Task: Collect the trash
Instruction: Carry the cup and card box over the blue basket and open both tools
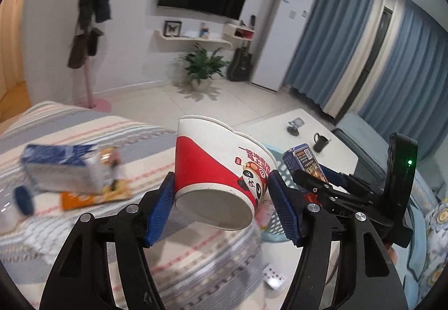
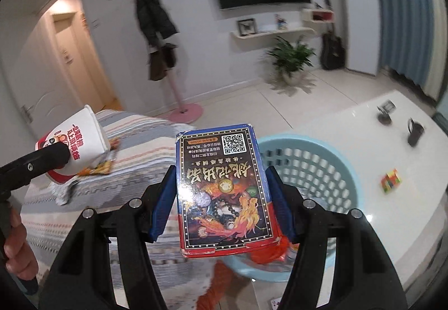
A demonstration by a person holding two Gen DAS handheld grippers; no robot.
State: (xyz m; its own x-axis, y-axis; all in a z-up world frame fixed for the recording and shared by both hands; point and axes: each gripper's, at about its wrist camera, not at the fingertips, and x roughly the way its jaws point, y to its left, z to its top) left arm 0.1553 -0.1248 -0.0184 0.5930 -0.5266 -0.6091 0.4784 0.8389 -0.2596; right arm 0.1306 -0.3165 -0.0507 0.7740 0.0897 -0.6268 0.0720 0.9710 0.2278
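Blue-padded left gripper is clamped on a red-and-white paper noodle cup with a panda print, tipped over so its base faces the lens, pads squeezing the lower wall on both sides. Right gripper is clamped on a flat blue-and-red printed cardboard box with a QR code, pads on its long edges, held clear of any surface.

Both pieces of trash are airborne; step in hand looks like carry-to-bin.

Outward: the light-blue perforated plastic basket sits on the white table, just past and right of the box; some red and orange wrapper material shows at its near side. In the left view it sits just behind the cup, mostly hidden.

Striped bedspread to the left carries a blue-and-white carton lying over an orange packet, blurred, so probably more to collect.

Next move, my read: bring the box over the basket opening and release, then swing the cup right and across to do the same. Cup is tilted, so any leftover contents could spill on the way.
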